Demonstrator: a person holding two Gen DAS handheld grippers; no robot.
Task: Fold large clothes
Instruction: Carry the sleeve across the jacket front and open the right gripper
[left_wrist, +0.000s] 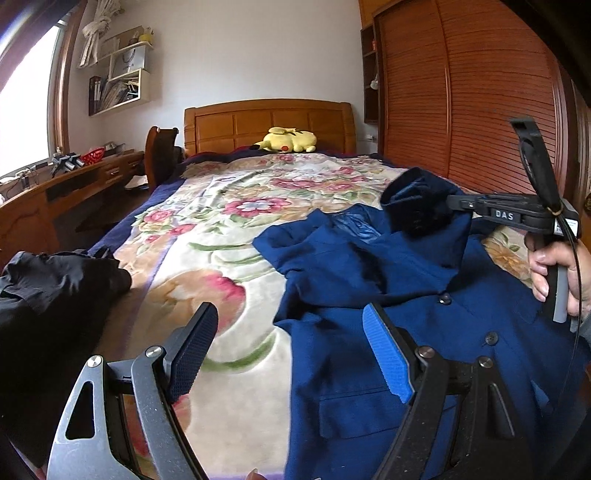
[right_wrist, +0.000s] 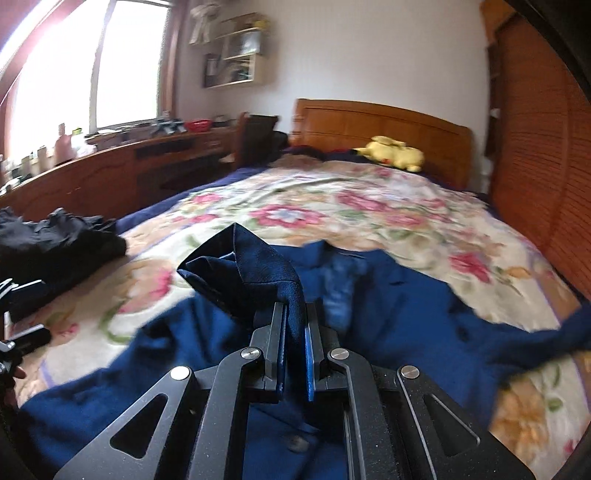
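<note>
Right wrist view shows the right gripper clamped on a lifted sleeve of the blue coat, spread mid-bed and barely folded; the left gripper jaws stand apart, empty.

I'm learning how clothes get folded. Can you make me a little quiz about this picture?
1. True or false: the right gripper is pinching the blue coat's sleeve.
2. Which plush toy lies by the headboard? A) brown bear B) yellow Pikachu C) white rabbit
3. Fill in: the left gripper is ____.

Key: 1 true. 2 B, the yellow Pikachu. 3 open.
</note>
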